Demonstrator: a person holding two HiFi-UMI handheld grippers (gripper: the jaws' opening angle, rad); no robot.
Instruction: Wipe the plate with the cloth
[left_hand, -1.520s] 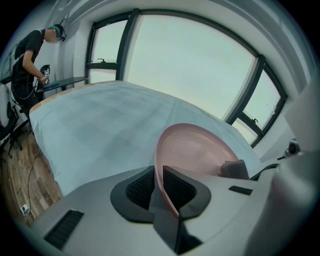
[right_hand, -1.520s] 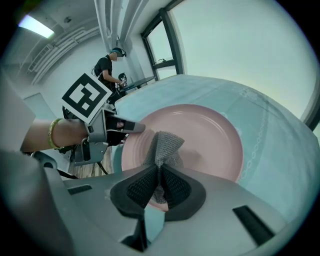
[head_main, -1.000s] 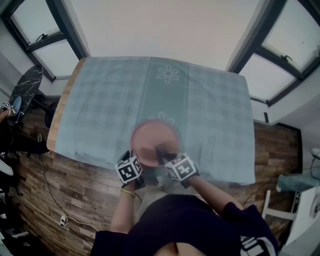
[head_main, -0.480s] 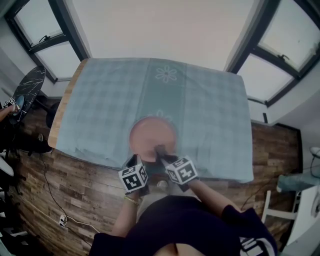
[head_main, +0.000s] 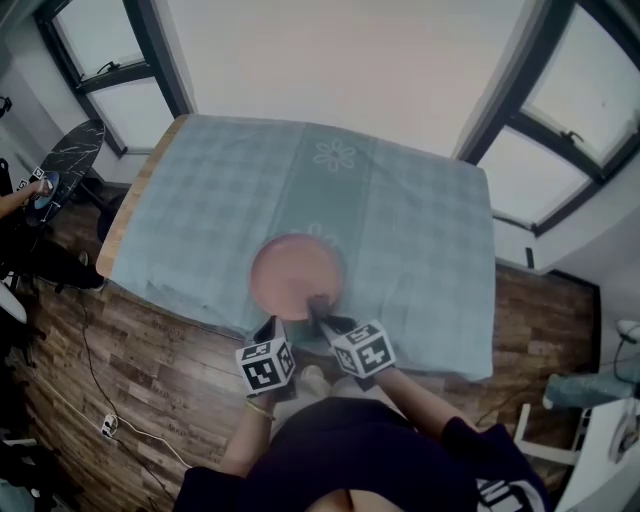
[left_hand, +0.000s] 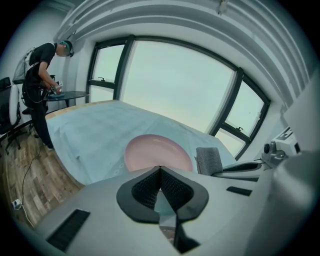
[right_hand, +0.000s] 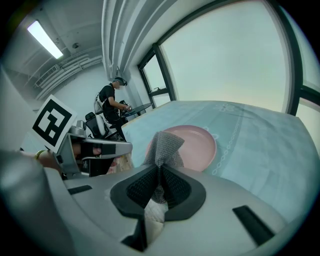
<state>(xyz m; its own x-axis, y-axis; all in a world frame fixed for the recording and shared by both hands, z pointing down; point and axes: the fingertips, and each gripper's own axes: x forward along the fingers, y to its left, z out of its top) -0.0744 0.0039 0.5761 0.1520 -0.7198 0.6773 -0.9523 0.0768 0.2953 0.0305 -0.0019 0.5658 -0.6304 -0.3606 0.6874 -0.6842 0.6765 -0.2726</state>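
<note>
- The table (head_main: 135, 215) is covered by a pale blue checked tablecloth (head_main: 420, 230) with a flower-patterned band down its middle; the cloth cover hangs over the near edge above a wooden floor (head_main: 150, 380).
- A person (left_hand: 42, 75) stands at a dark side table well off to the left, by the window.
- The pink plate (head_main: 296, 277) lies flat on the tablecloth near the table's near edge – roughly on the central band.
- The left gripper (head_main: 268, 330) is held just off the near edge, beside the plate's near-left rim; its jaws are pressed together with nothing between them.
- The right gripper (head_main: 318, 305) reaches over the plate's near rim, its jaws pinching the cloth.
- The grey knitted cloth (right_hand: 165, 145) sticks up out of the right jaws in a bunched fold – just above the plate's near edge; I cannot tell whether it touches the plate.
</note>
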